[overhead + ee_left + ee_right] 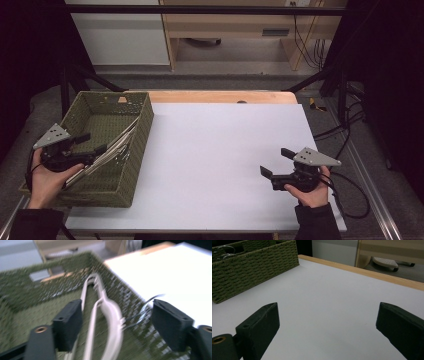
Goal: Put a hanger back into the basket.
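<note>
1 green woven basket (137,145), several pale hangers (112,145) inside, 2 claws: left claw (94,143), right claw (276,162)

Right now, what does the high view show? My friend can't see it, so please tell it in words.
The left gripper, jaws open, hangs over pale hangers lying in a green woven basket at the table's left. The right gripper, open too, sits over the bare white tabletop.
</note>
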Demonstrator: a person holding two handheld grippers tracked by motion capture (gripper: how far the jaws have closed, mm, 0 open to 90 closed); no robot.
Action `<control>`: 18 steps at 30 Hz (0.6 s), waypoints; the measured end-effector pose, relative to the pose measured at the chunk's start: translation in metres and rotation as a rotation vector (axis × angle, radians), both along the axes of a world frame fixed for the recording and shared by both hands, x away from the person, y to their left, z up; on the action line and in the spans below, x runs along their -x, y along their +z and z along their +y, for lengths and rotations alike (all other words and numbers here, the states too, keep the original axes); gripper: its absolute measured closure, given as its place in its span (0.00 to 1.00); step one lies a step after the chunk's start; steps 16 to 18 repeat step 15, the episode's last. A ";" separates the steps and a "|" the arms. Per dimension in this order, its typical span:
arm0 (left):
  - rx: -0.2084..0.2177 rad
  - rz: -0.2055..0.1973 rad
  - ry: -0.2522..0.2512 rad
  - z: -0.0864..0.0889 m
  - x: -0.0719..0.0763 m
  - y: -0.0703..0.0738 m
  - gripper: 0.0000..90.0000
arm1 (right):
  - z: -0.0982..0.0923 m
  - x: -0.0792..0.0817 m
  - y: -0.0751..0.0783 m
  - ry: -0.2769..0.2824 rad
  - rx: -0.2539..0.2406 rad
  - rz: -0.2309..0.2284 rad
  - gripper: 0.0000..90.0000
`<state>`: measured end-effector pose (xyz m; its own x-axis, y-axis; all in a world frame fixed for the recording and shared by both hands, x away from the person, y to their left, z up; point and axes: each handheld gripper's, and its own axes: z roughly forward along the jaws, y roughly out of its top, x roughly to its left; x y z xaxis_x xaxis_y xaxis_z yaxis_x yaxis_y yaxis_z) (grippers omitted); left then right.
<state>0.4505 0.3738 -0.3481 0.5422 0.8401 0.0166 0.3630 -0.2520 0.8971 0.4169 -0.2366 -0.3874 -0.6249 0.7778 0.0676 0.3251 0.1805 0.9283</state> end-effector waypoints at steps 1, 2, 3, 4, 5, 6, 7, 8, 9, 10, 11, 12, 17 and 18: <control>0.041 -0.023 -0.003 -0.009 0.008 0.004 0.21 | 0.000 0.000 0.000 -0.001 0.001 -0.002 0.06; 0.041 -0.023 -0.003 -0.009 0.008 0.004 0.18 | 0.000 0.000 0.000 0.000 -0.001 -0.002 0.06; 0.058 -0.036 -0.013 -0.019 0.015 0.006 0.15 | -0.001 0.000 0.000 0.002 0.000 -0.005 0.06; 0.058 -0.036 -0.013 -0.019 0.015 0.006 0.13 | -0.002 0.000 0.001 0.004 0.000 -0.008 0.06; 0.068 -0.044 -0.016 -0.025 0.019 0.007 0.12 | -0.002 0.001 0.001 -0.001 -0.003 -0.007 0.06; 0.101 -0.059 -0.031 -0.036 0.025 0.007 0.11 | -0.002 0.001 0.001 -0.001 -0.004 -0.010 0.06; 0.121 -0.069 -0.039 -0.041 0.028 0.007 0.11 | -0.002 0.001 0.001 -0.001 -0.007 -0.008 0.05; 0.136 -0.077 -0.048 -0.046 0.030 0.006 0.11 | -0.003 0.001 0.001 0.005 -0.001 -0.011 0.05; 0.138 -0.081 -0.060 -0.051 0.032 0.005 0.11 | -0.003 0.001 0.001 0.000 -0.007 -0.008 0.05; 0.138 -0.081 -0.060 -0.051 0.032 0.005 0.11 | -0.003 0.001 0.001 0.000 -0.007 -0.008 0.05; 0.140 -0.094 -0.073 -0.062 0.035 0.004 0.11 | -0.004 0.001 0.001 0.000 -0.009 -0.009 0.05; 0.140 -0.094 -0.073 -0.062 0.035 0.004 0.11 | -0.005 0.001 0.001 0.004 -0.006 -0.012 0.05; 0.140 -0.112 -0.092 -0.075 0.039 0.000 0.11 | -0.006 0.001 0.000 -0.001 -0.013 -0.009 0.05; 0.140 -0.112 -0.092 -0.075 0.039 0.000 0.11 | -0.006 0.001 0.000 -0.001 -0.013 -0.009 0.05</control>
